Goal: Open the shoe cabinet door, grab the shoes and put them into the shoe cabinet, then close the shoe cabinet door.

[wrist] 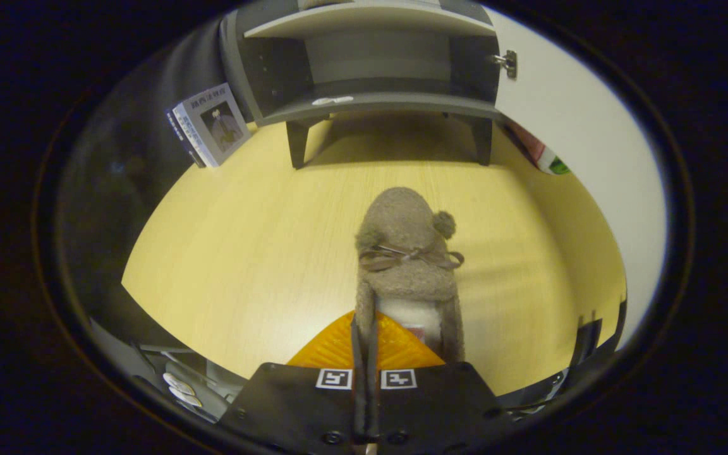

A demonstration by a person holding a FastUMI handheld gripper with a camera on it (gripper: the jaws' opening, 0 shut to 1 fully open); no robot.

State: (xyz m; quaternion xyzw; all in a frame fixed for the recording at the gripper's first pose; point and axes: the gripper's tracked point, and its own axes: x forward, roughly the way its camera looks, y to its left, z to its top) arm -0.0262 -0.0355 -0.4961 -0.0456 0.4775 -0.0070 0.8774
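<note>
The hand-held gripper (364,344) has its fingers pressed together on the near side wall of a grey-brown fuzzy slipper with a bow and pompom (407,253), clear of the pale wooden tabletop (244,253). At 12 o'clock beyond stands the dark grey shoe cabinet (370,69), its white door (566,101) open. The slipper looks light and soft, likely to sag; grip its collar edge.

Hand-held gripper (364,344): black body w/ screws, two square b/w markers, ribbed pads

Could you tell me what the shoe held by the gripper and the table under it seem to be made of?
The shoe looks like fuzzy felt or fleece with a pale lining: matte, nubby, with a pompom and bow. The gripper is shut on its side wall. The table appears to be pale wood or laminate, with faint grain and a smooth sheen.
</note>
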